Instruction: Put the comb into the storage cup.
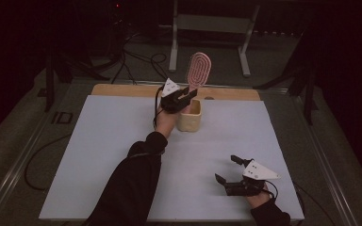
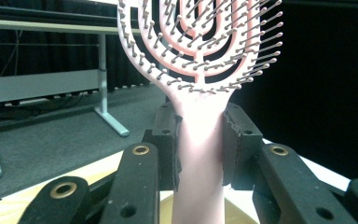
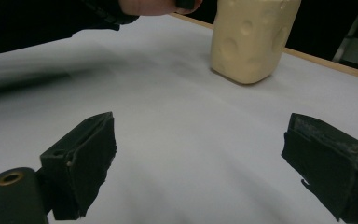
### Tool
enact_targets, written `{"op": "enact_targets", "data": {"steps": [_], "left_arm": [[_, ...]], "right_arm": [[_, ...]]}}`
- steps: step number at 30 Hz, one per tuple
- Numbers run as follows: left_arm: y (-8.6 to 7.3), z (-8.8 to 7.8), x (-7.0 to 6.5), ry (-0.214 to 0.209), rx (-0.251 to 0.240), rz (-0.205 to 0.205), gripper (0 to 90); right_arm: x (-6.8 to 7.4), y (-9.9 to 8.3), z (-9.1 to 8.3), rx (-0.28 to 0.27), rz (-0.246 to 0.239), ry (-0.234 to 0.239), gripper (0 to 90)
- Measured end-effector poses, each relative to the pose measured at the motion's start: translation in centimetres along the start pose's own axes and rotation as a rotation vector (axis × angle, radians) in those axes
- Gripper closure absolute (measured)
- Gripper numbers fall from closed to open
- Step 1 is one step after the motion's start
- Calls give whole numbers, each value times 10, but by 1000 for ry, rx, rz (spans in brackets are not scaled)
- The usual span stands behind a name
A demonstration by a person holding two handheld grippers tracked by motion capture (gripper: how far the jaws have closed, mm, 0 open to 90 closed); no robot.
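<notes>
The left tongs (image 1: 185,97) are up at the far middle of the counter (image 1: 99,155), clamped on the handle of a pink hairbrush (image 1: 198,70), and the brush stands upright with its oval head well above the hand. In the left gripper view the grip is plain: both black pads press the sides of the pink handle just below the head of the hairbrush (image 2: 200,140), with the bristles facing the camera. Directly beneath sits a cream holder (image 1: 190,116), a squat cup-like pot with dimpled sides (the right gripper view shows those dents nicely on the cream holder (image 3: 251,37)), and the brush handle hangs over its opening; whether its tip is already inside the rim, I cannot tell. Over at the near right corner, the right tongs (image 1: 227,169) rest low on the white sheet, jaws spread wide with nothing but bare counter between them, well apart from the holder. The person's dark sleeve (image 1: 132,183) stretches across the counter towards the pot.
</notes>
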State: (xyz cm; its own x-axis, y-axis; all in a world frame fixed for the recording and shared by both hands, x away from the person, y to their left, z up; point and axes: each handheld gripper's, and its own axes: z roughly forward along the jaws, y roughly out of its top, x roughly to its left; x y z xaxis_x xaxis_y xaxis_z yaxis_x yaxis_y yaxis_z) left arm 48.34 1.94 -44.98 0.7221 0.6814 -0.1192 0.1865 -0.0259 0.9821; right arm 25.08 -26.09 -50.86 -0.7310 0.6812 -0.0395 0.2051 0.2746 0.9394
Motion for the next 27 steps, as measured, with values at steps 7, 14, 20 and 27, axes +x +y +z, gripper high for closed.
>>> {"op": "enact_targets", "data": {"steps": [7,14,20,27], "left_arm": [[-9,1,-3,19,31,25,698],[-15,2,-10,25,76,63,695],[-17,3,-9,24,102,77,663],[-15,1,0,-8,181,-8,115]], "right_arm": [[0,0,1,0,1,4,93],[0,0,0,-1,2,5,93],[0,0,1,1,-1,5,92],[0,0,1,1,2,5,92]]}}
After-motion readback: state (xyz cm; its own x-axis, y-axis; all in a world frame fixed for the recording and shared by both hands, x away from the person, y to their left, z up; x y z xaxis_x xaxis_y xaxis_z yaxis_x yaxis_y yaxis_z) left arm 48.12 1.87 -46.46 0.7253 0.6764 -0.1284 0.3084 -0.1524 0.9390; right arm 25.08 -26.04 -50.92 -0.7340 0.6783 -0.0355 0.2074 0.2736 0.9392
